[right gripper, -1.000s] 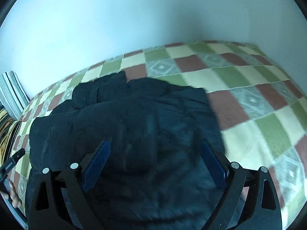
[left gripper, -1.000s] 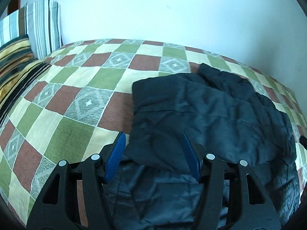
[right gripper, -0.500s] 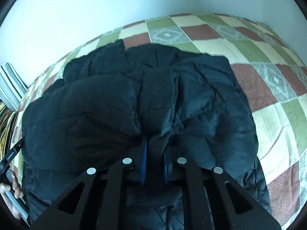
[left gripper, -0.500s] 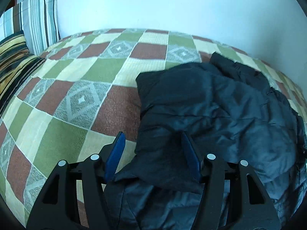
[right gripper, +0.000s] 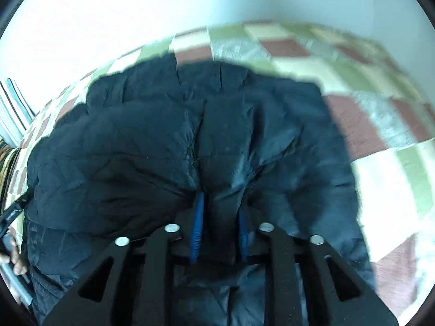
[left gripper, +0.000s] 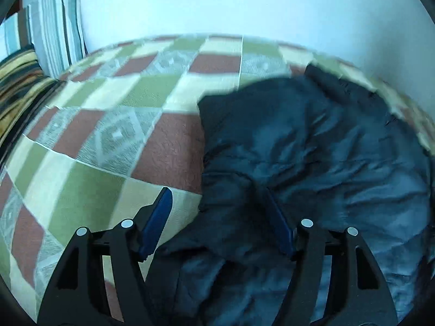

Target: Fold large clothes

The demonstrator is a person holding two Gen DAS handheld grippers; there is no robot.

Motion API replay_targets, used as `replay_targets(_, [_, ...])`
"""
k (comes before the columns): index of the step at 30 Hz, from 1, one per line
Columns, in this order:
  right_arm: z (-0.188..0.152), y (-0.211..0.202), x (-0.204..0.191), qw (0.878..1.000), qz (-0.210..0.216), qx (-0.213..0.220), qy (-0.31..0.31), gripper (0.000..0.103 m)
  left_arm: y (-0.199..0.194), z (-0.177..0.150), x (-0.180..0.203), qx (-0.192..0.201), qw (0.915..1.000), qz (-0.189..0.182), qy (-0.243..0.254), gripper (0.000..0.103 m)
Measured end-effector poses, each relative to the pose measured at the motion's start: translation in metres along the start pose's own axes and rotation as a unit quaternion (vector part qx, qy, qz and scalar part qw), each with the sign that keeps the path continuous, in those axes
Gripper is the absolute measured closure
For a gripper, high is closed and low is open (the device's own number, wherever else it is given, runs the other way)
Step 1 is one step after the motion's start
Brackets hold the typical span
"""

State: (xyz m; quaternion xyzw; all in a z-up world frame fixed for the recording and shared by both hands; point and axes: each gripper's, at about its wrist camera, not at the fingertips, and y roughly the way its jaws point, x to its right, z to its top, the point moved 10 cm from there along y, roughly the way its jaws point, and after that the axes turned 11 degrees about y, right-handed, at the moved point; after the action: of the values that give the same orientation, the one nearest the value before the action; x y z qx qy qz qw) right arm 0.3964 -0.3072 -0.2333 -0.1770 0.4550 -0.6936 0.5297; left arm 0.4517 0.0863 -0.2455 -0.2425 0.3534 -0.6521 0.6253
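1. A plain pale wall [left gripper: 244, 2] fills the upper part of both views, and below it lies a bed covered by a checkered bedspread [left gripper: 89, 146] of green, cream, rust and grey diamond squares.
2. In the upper left of the left wrist view, a striped pillow [left gripper: 57, 30] stands against the wall, with a yellow and dark striped cushion [left gripper: 19, 81] just below it at the left edge.
3. The dark padded jacket [left gripper: 312, 141] lies crumpled on the bedspread, taking up the right half of the left wrist view and most of the centre of the right wrist view [right gripper: 190, 141].
4. The left claw [left gripper: 220, 222] is spread wide at the bottom of its frame. Its left blue finger [left gripper: 157, 222] sits over bare bedspread, and its right blue finger [left gripper: 280, 231] lies against the jacket's edge, with a fold of fabric lying between the 2 fingers, not pinched.
5. The right claw [right gripper: 221, 225] is nearly closed at the bottom centre of its frame, its 2 blue fingers [right gripper: 197, 228] pinching a ridge of the jacket, and creases fan out from the grip.
6. At the lower left edge of the right wrist view, a hand [right gripper: 15, 255] shows on the other tool's handle.
7. Both views are somewhat blurred toward the far bedspread.
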Motion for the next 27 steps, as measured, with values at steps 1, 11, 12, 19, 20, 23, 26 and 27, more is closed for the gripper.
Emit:
replay_targets(1, [0.006,-0.012,-0.006,1.0,0.004,0.021,-0.001,0.068,-0.013,0.008,0.005,0.019,0.9998,-0.006,-0.001,0.034])
replay_targets(11, [0.033,0.012,-0.062,0.997,-0.011,0.056,-0.059,0.052,0.007,0.046,0.093,0.022,0.9977,-0.049,0.041,0.034])
replay_targets(12, [0.031,0.016,-0.055,0.997,-0.025,0.053,-0.058,0.052,0.017,0.039,0.097,0.008,0.9979,-0.048,0.042,0.034])
replay_targets(19, [-0.002,0.02,0.01,0.999,-0.047,0.004,-0.007,0.057,0.026,0.02,0.101,-0.002,0.9971,-0.049,0.059,0.034])
replay_targets(20, [-0.004,0.013,0.014,0.999,-0.047,0.002,-0.003,0.057,0.025,0.02,0.099,-0.003,0.9969,-0.052,0.059,0.034])
replay_targets(23, [0.005,-0.018,0.019,0.998,-0.057,0.034,0.006,0.055,0.01,0.024,0.092,0.007,0.9973,-0.057,0.045,0.034])
replay_targets(26, [0.029,-0.043,0.006,0.996,-0.035,0.077,0.009,0.054,-0.007,0.04,0.09,0.037,0.9969,-0.061,0.032,0.034])
replay_targets(27, [0.037,-0.046,-0.004,0.996,-0.022,0.086,0.008,0.054,-0.008,0.044,0.092,0.04,0.9967,-0.063,0.033,0.034])
